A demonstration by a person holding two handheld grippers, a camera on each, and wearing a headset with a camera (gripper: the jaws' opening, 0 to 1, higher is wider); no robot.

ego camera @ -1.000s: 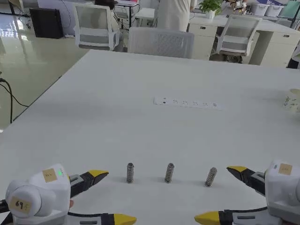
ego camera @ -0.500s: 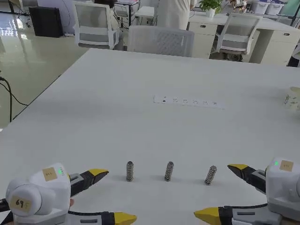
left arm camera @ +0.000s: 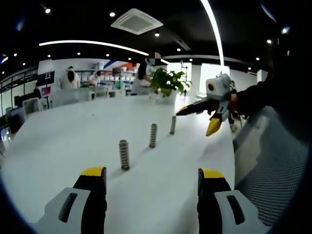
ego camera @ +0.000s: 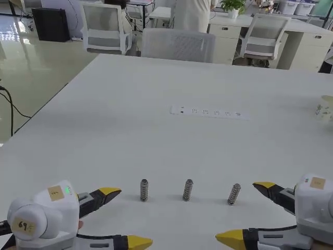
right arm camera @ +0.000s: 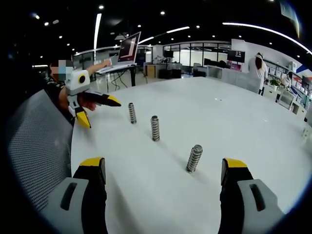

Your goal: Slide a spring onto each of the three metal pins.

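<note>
Three upright metal pins stand in a row near the front of the white table (ego camera: 156,140), each with a coil spring around it: the left spring (ego camera: 144,190), the middle spring (ego camera: 188,190) and the right spring (ego camera: 234,194), which leans a little. My left gripper (ego camera: 125,217) is open at the front left of the row, nothing between its yellow-tipped jaws. My right gripper (ego camera: 247,212) is open at the front right, also holding nothing. The left gripper view has the springs (left arm camera: 124,154) ahead; the right gripper view has the nearest spring (right arm camera: 194,158) between its jaws' lines.
A white power strip (ego camera: 209,112) lies flat mid-table. A patterned cup (ego camera: 326,109) sits at the table's right edge. Office chairs (ego camera: 178,46) stand beyond the far edge, with a person behind them and desks further back.
The head camera tilted slightly. Both grippers and the three springs have stayed where they were.
</note>
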